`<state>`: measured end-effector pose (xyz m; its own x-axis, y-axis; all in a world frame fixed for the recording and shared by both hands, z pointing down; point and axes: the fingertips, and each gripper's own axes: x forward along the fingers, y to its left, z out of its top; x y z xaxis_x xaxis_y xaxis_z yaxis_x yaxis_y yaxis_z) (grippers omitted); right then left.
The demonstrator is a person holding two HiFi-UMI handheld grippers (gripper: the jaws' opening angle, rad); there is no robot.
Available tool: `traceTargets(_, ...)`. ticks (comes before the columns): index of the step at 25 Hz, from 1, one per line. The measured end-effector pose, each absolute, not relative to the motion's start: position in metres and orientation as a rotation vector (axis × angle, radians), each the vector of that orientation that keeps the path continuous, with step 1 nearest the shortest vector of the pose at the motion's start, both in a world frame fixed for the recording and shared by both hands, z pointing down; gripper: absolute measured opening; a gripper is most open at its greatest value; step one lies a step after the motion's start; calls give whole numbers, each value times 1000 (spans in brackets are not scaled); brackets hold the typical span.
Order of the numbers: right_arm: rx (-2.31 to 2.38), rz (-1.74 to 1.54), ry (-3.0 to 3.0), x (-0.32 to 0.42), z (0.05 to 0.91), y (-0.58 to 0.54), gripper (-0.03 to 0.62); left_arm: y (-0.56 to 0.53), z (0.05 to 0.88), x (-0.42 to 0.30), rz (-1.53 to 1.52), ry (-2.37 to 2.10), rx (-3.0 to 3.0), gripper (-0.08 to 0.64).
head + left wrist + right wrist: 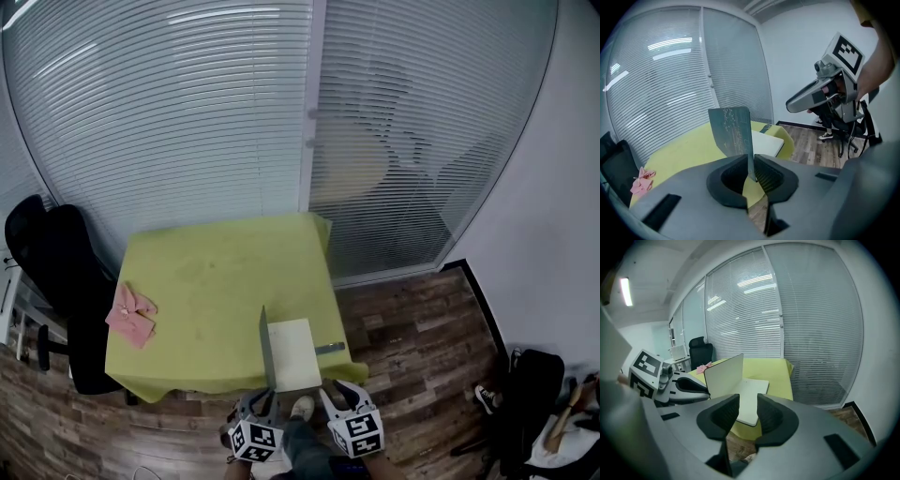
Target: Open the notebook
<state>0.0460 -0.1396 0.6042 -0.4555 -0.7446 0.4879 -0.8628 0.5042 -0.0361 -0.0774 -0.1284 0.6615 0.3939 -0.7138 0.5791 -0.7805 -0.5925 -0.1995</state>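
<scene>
While the left gripper (752,174) pinches the lower near corner of the cover (731,129) between jaws drawn narrow, that cover stands roughly upright.

- Cover: dark grey-green and scuffed outside, pale inside. It rises from the left edge of the notebook (295,352).
- Notebook: lies open at the near edge of the table (216,277), towards the near right corner, with a blank pale page facing up.
- Right gripper (747,414): jaws wide apart, with nothing between the pads. It is held just off the table's near edge, close beside the left gripper, and the notebook's page shows beyond the gap.
- Grey strip (330,349): small and flat, on the table just right of the notebook. What it is cannot be told.
- Table: square, covered in a yellow-green cloth that hangs over the edges.
- Pink cloth (131,315): crumpled, at the table's left edge, well apart from the notebook.
- Black chair (58,267): stands against the table's left side.
- Blinds (187,112): white slats behind glass panels, filling the wall behind the table.
- Wooden floor (408,319): dark planks, to the right of and in front of the table.
</scene>
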Motion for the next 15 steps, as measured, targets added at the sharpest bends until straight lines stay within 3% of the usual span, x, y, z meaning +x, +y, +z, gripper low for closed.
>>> traceTargets(15,1325,389,-2347,43,604,-141,129,-127,663,-98,779,-1420,2416,55)
